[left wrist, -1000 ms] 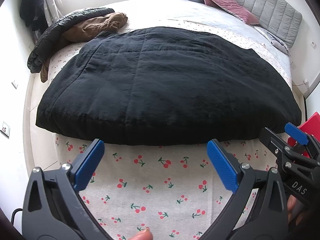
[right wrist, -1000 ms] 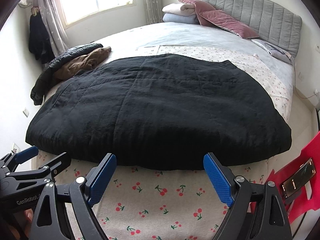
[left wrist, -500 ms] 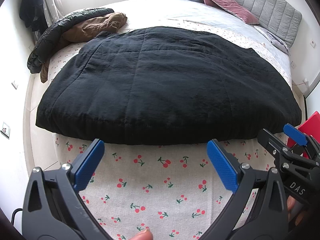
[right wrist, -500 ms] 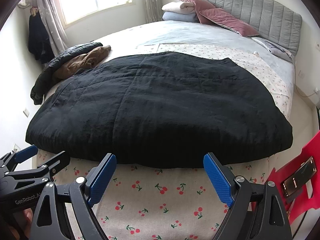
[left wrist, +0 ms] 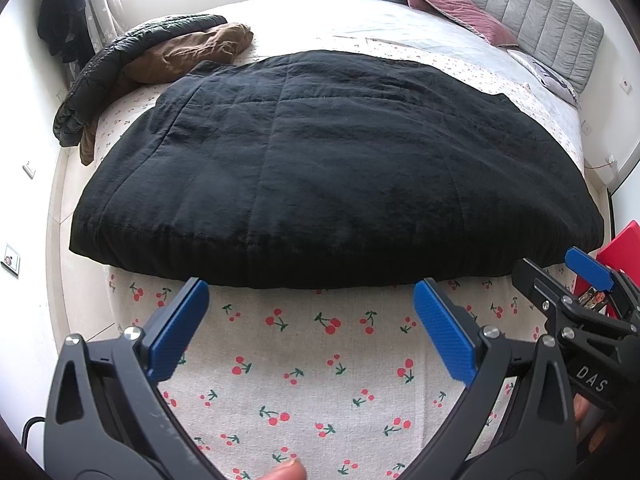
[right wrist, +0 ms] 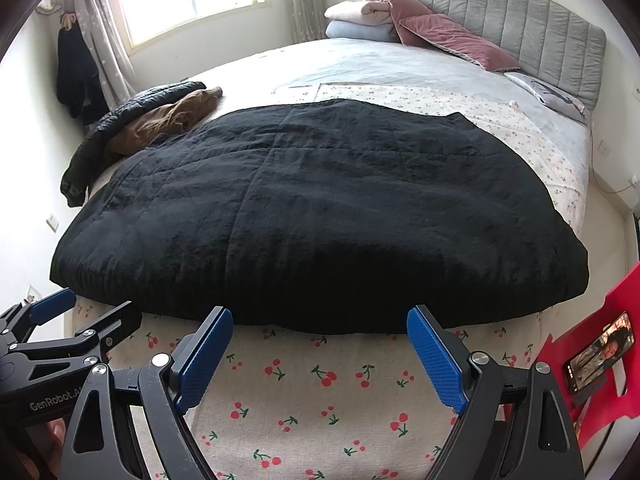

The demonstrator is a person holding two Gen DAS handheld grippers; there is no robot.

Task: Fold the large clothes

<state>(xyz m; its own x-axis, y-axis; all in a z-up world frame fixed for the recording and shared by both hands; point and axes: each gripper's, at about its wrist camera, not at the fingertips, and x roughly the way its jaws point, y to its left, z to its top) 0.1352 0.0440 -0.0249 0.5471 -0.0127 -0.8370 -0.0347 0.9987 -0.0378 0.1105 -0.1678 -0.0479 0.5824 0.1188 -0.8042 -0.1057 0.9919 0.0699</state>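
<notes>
The black coat (left wrist: 332,168) lies flat across mid-frame on the bed (left wrist: 304,360), ready for folding. Left gripper (left wrist: 310,320) and right gripper (right wrist: 320,348), both spread wide and empty, hover before its near hem at bottom centre.

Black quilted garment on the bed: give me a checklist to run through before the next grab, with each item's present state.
1. Left gripper open and empty: ok.
2. Right gripper open and empty: ok.
3. Black quilted garment spread flat on the cherry-print sheet: ok.
4. Near hem reachable, just ahead of both grippers' fingertips with nothing lying on it: ok.
5. Far edge free of the brown and dark jackets piled at the far left: cannot tell, they lie very close to its corner.
6. Sleeves tucked in or laid out: cannot tell, none show.
</notes>
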